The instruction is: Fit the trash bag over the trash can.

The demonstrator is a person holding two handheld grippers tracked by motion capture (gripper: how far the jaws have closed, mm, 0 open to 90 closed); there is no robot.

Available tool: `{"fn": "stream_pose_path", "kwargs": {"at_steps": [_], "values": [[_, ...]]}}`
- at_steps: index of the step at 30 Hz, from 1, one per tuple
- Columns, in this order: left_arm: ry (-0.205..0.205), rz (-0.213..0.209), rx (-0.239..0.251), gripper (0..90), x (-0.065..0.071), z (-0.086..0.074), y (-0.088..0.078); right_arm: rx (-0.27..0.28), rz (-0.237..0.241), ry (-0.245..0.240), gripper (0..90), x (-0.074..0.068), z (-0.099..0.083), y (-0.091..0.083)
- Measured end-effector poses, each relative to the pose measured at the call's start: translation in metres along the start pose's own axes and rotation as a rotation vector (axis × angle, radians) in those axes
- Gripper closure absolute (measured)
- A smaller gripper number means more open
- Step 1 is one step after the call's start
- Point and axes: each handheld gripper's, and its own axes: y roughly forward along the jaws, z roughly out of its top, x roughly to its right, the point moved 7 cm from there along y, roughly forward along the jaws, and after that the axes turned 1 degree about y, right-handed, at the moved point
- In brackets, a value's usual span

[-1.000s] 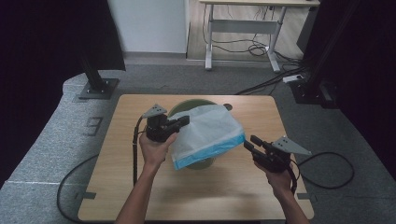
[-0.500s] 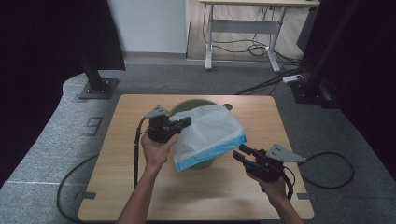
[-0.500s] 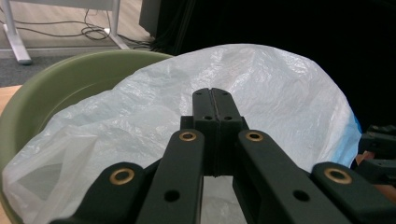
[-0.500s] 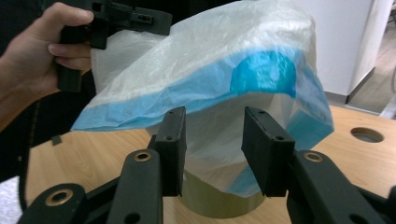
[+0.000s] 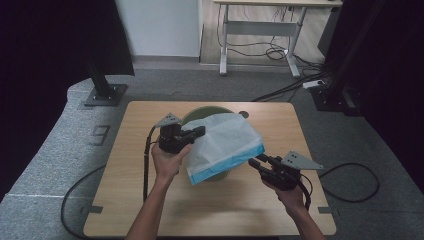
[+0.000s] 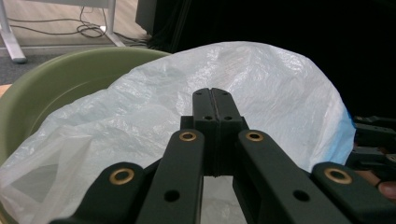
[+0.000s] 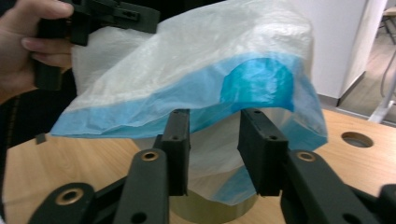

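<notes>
Partly done: left claw (image 5: 196,134) clenched on the plastic bag (image 5: 225,145) above the green bin (image 6: 56,79); right claw (image 5: 256,163), jaws just closing but not gripping, nears the blue hem; lining remains.

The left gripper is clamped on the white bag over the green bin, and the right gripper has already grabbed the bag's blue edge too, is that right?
Not quite. The right gripper has not grabbed the blue edge: in the right gripper view its jaws stand apart, just short of it. The left gripper is indeed shut on the white bag over the green bin.
</notes>
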Motion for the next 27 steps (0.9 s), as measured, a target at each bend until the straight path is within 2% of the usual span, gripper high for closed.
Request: {"fn": "stream_pose_path", "kwargs": {"at_steps": [4,9,11,14,17,23,27], "values": [[0.009,0.000,-0.008,89.7,0.001,-0.002,0.001,0.016,0.017,0.024,68.5,0.002,0.003,0.001],[0.035,-0.025,-0.001,89.6,0.008,-0.003,0.001,0.053,0.028,0.039,88.5,0.000,0.015,0.002],[0.057,-0.029,0.001,88.3,0.012,-0.003,0.000,0.056,0.025,0.027,88.7,-0.001,0.018,0.003],[0.109,-0.002,0.033,71.1,0.020,0.001,-0.004,0.050,0.034,0.008,88.8,-0.004,0.021,0.004],[0.147,-0.011,0.043,59.4,0.030,0.005,-0.006,0.041,0.030,0.000,88.8,-0.005,0.022,0.005],[0.211,-0.053,-0.020,44.7,0.052,0.002,0.005,0.028,0.026,-0.005,88.9,-0.006,0.022,0.007],[0.220,-0.065,-0.048,39.6,0.059,-0.006,0.012,0.018,0.018,-0.007,88.9,-0.007,0.022,0.010]]}}
